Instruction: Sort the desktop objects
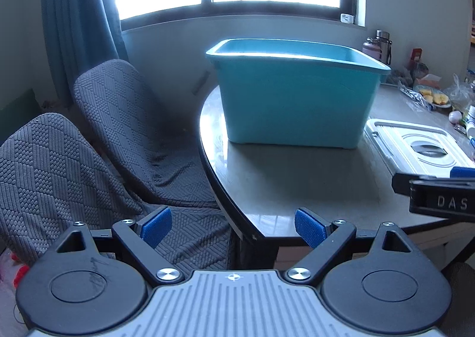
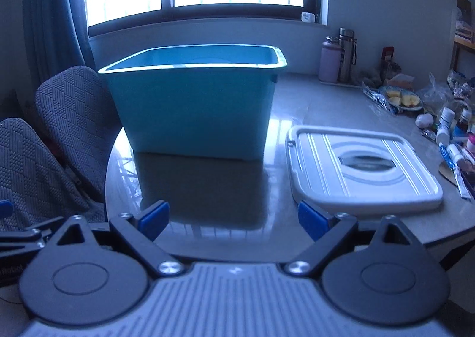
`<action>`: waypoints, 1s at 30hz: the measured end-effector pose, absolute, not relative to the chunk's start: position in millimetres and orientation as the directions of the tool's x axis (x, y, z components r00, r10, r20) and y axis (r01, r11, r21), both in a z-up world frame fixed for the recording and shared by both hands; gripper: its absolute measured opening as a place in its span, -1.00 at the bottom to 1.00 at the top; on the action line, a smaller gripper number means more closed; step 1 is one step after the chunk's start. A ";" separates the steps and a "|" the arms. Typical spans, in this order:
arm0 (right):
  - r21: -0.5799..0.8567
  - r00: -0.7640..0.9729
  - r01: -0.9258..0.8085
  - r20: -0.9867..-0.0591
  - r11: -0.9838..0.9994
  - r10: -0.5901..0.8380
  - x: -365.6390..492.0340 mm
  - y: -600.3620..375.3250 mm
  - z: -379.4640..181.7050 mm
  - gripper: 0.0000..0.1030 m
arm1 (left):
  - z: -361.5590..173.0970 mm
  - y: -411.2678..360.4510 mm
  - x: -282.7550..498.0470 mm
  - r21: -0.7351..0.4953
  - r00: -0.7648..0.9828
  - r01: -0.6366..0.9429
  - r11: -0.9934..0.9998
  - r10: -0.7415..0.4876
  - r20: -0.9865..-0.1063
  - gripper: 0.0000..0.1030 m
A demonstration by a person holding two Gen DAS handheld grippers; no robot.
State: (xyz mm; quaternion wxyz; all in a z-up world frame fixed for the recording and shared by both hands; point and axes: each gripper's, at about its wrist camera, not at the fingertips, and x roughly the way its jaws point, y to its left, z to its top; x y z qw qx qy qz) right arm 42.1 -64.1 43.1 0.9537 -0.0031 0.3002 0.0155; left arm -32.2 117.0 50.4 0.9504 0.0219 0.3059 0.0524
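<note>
1. The left claw point(image 1: 233, 228) and the right claw point(image 2: 234, 219) both stand spread apart and empty, low at the near table point(image 2: 207, 218) edge, probably poised to start.
2. The teal bin point(image 2: 193, 108) sits ahead of both claws, uncovered to receive items; its white lid point(image 2: 362, 167) lies flat, ahead-right of the right claw.
3. The small bottles and tubes point(image 2: 451, 141) to sort crowd far right; bare tabletop between leaves open room.

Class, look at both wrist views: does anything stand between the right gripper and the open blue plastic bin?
Nothing visible does. Only bare tabletop lies between the open right gripper and the blue plastic bin; the white lid lies flat off to its right.
</note>
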 end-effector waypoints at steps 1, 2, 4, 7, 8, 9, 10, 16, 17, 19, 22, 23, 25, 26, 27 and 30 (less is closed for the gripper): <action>0.004 0.818 -0.025 -0.575 1.000 0.023 39.2 -66.7 42.6 0.82 | 50.0 115.5 -34.1 0.072 0.806 -0.082 0.994 0.109 -0.581 0.77; 0.004 0.817 -0.020 -0.577 1.000 0.018 36.4 -69.2 42.5 0.82 | 49.8 114.0 -35.4 0.071 0.805 -0.077 0.994 0.104 -0.584 0.77; 0.000 0.816 -0.011 -0.578 1.000 0.009 31.1 -74.0 42.6 0.82 | 50.2 111.3 -36.9 0.064 0.801 -0.069 0.996 0.093 -0.591 0.77; 0.003 0.815 0.005 -0.580 1.000 -0.002 23.5 -83.3 41.7 0.82 | 48.9 106.6 -40.5 0.048 0.800 -0.050 0.998 0.069 -0.596 0.77; 0.003 0.813 0.010 -0.582 1.000 -0.006 22.0 -86.6 41.1 0.82 | 48.7 104.7 -41.2 0.049 0.799 -0.048 0.998 0.067 -0.598 0.77; 0.003 0.812 0.014 -0.584 1.000 -0.009 21.0 -89.9 40.2 0.82 | 48.2 102.1 -41.5 0.050 0.797 -0.044 0.998 0.065 -0.600 0.77; 0.003 0.810 0.016 -0.587 1.000 -0.011 20.2 -93.2 39.1 0.82 | 47.1 98.5 -40.8 0.052 0.795 -0.041 0.998 0.064 -0.603 0.77; 0.006 0.794 0.023 -0.608 1.000 -0.014 22.6 -115.1 34.4 0.82 | 43.2 76.7 -28.2 0.060 0.778 -0.004 0.998 0.041 -0.626 0.77; 0.007 0.792 0.027 -0.610 1.000 -0.017 24.0 -120.3 34.2 0.82 | 42.4 70.8 -23.5 0.063 0.776 0.002 0.998 0.038 -0.630 0.77; 0.009 0.788 0.037 -0.616 0.999 -0.024 28.1 -132.0 34.4 0.82 | 41.2 58.0 -13.4 0.065 0.771 0.019 0.998 0.026 -0.636 0.77; 0.000 0.782 0.054 -0.621 0.999 -0.042 36.5 -152.4 36.8 0.82 | 39.4 36.6 2.5 0.060 0.759 0.040 0.997 0.009 -0.651 0.77; -0.003 0.781 0.058 -0.622 0.998 -0.047 39.3 -160.1 37.9 0.82 | 38.4 28.5 8.3 0.056 0.755 0.048 0.997 0.001 -0.656 0.77; -0.010 0.779 0.064 -0.625 0.998 -0.056 45.2 -175.8 39.2 0.82 | 36.7 12.5 19.4 0.051 0.748 0.059 0.997 -0.011 -0.663 0.77; -0.013 0.777 0.065 -0.627 0.998 -0.059 48.8 -183.7 39.1 0.82 | 35.8 4.9 24.7 0.049 0.745 0.062 0.997 -0.013 -0.667 0.77; -0.015 0.774 0.066 -0.630 0.998 -0.061 52.8 -191.1 38.7 0.82 | 34.9 -2.7 30.0 0.048 0.742 0.064 0.997 -0.015 -0.670 0.77; -0.018 0.762 0.067 -0.644 0.998 -0.063 68.1 -213.6 35.4 0.82 | 33.4 -25.0 46.3 0.052 0.736 0.061 0.997 -0.010 -0.677 0.77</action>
